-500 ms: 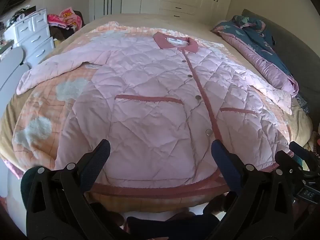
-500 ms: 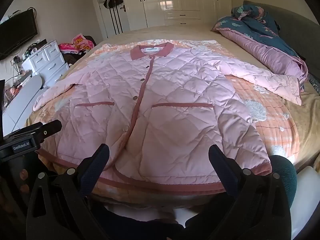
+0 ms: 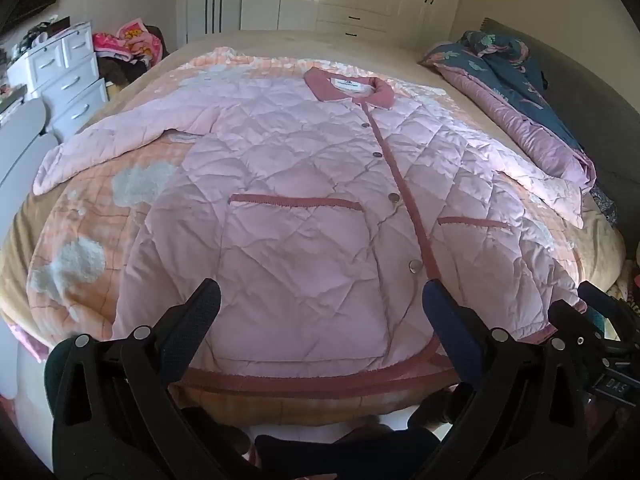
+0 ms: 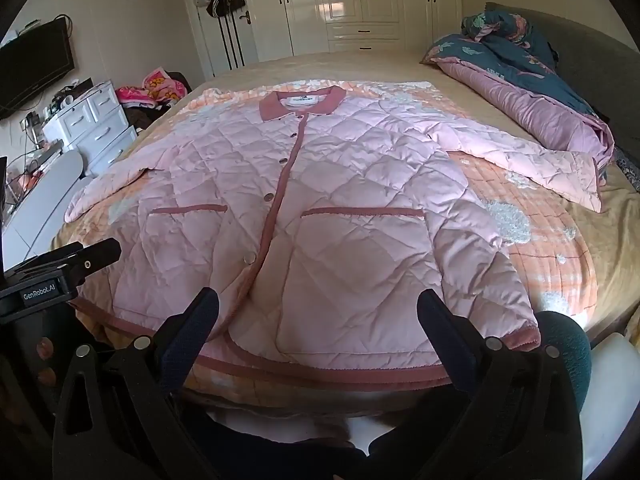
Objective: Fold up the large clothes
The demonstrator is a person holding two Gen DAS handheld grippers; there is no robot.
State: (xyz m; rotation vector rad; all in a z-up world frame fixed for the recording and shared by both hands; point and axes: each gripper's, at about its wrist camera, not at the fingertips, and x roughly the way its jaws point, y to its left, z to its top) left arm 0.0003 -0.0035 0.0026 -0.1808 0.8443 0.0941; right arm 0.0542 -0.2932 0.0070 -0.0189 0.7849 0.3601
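Home bedroom, wide bed (image 4: 400, 64), white wardrobes (image 4: 360, 0), drawer chest (image 4: 96, 124)

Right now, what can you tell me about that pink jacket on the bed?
The pink jacket is quilted in a diamond pattern and looks puffy. It has a darker rose collar, placket, hem and pocket trims, and metal snaps. It lies face up and buttoned, sleeves spread, on a peach blanket. Nothing grips it.

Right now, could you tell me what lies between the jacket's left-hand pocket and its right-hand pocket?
The buttoned front placket, a dark pink strip with snap buttons beside it, runs between the two pockets of the pink quilted jacket. Both wrist views show it.
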